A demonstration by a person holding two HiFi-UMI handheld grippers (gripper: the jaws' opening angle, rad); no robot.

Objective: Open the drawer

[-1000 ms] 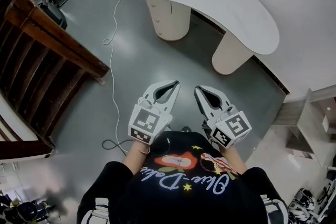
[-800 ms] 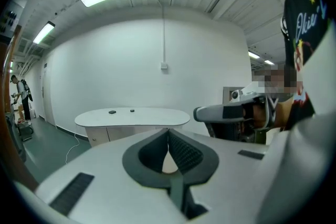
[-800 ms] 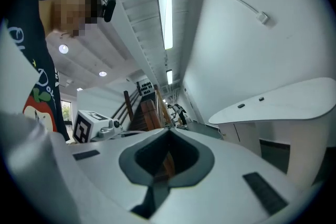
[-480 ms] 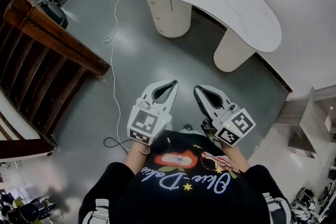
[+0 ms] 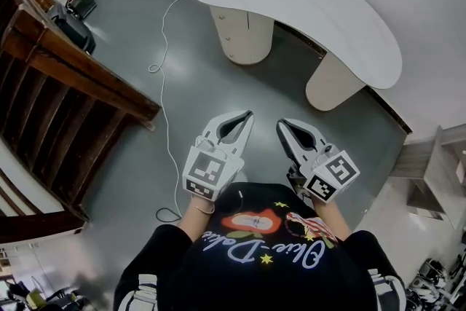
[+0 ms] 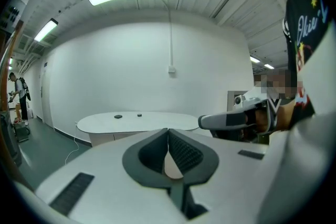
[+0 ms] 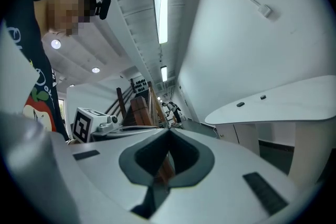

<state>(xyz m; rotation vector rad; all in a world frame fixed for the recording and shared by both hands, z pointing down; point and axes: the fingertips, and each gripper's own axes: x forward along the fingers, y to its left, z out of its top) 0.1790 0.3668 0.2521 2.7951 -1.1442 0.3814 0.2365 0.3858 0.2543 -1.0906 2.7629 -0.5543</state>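
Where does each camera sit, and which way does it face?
Head view: on the person's head, looking steeply down at curved white table, left gripper, right gripper, black shirt.
Left gripper view: on the left gripper, looking along its shut fingers toward the table; right gripper and shirt at right.
Right gripper view: on the right gripper, shut fingers toward the wooden staircase; table at right, left gripper's marker cube at left.
Shared: all show the table.

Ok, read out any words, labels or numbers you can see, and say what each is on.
"Oliv...": white cursive on the person's black shirt, upside down in the head view; the rest is not surely legible.
Cubes on the left gripper and right gripper: square black-and-white codes only, no letters.
The white table: no print readable.
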